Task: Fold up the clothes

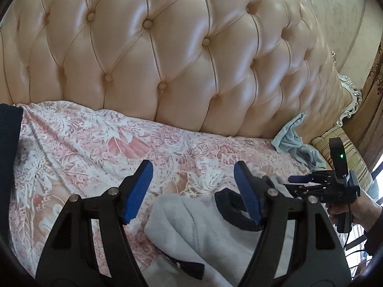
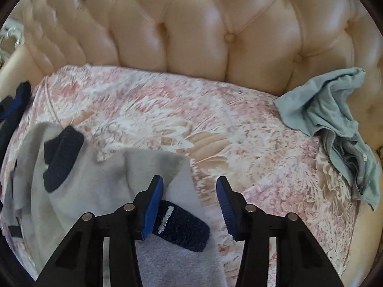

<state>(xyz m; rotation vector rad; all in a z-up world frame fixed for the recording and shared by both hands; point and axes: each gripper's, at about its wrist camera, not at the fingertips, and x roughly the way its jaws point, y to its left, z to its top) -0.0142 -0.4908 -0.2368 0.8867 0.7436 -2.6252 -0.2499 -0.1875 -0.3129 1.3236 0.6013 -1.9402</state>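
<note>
Lying on a bed with a pink floral sheet (image 2: 239,124), the grey fleece garment (image 2: 95,186) was spread near the front edge, in front of a cream tufted headboard (image 1: 167,47). It had dark navy knitted cuffs: one cuff (image 2: 182,229) lay between the fingers of the right gripper (image 2: 190,205), close to the left blue pad (image 2: 152,205), and the other cuff (image 2: 62,160) rested further to the left on the grey cloth. The right gripper's jaws stood apart, and its pads did not press on the cuff. The left gripper (image 1: 194,191) also had its jaws wide apart above the sheet and the garment, with nothing clamped. In the left wrist view, a hand (image 1: 347,211) held the right gripper at the right side. A light blue-grey garment (image 2: 335,110) lay crumpled against the headboard, well apart from the grey one. A striped pillow (image 1: 335,148) showed beside it.
</note>
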